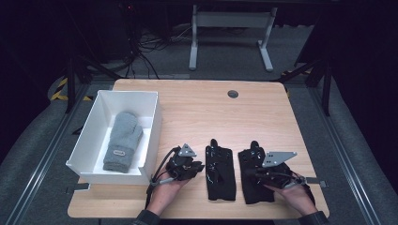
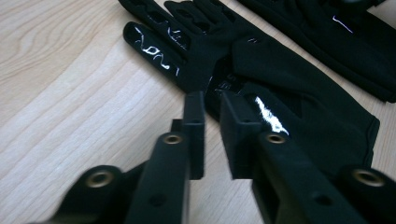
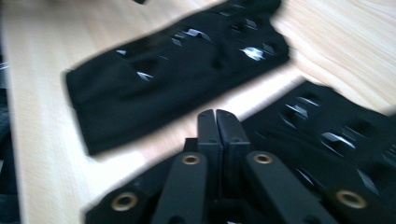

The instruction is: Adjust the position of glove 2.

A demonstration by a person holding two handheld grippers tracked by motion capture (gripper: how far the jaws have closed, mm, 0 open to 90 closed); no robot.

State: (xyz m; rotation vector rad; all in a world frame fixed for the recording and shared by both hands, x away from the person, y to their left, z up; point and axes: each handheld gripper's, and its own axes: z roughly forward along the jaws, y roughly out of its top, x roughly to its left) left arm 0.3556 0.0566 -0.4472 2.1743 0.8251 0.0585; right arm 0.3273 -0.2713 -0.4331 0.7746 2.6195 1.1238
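In the high view we see two black gloves low on the table [image 1: 197, 108]: the left glove [image 1: 220, 172] at lower centre and the right glove [image 1: 255, 178] beside it, under our right gripper [image 1: 248, 171]. Our left gripper [image 1: 199, 167] sits just left of the left glove. A grey mitten [image 1: 123, 140] lies in the white box [image 1: 89, 126] at left.

In the left gripper view, the jaws stand a narrow gap apart, holding nothing, at the left glove's [image 2: 280, 88] edge.

In the right gripper view, the jaws are pressed together and empty over the right glove [image 3: 327, 135].

It looked like a lab or test room: a bare wooden table [image 1: 197, 108] stood on grey carpet [image 1: 234, 56] between metal floor rails [image 1: 349, 154], with cables [image 1: 141, 49] and a white desk frame [image 1: 230, 28] in the darkened space beyond.
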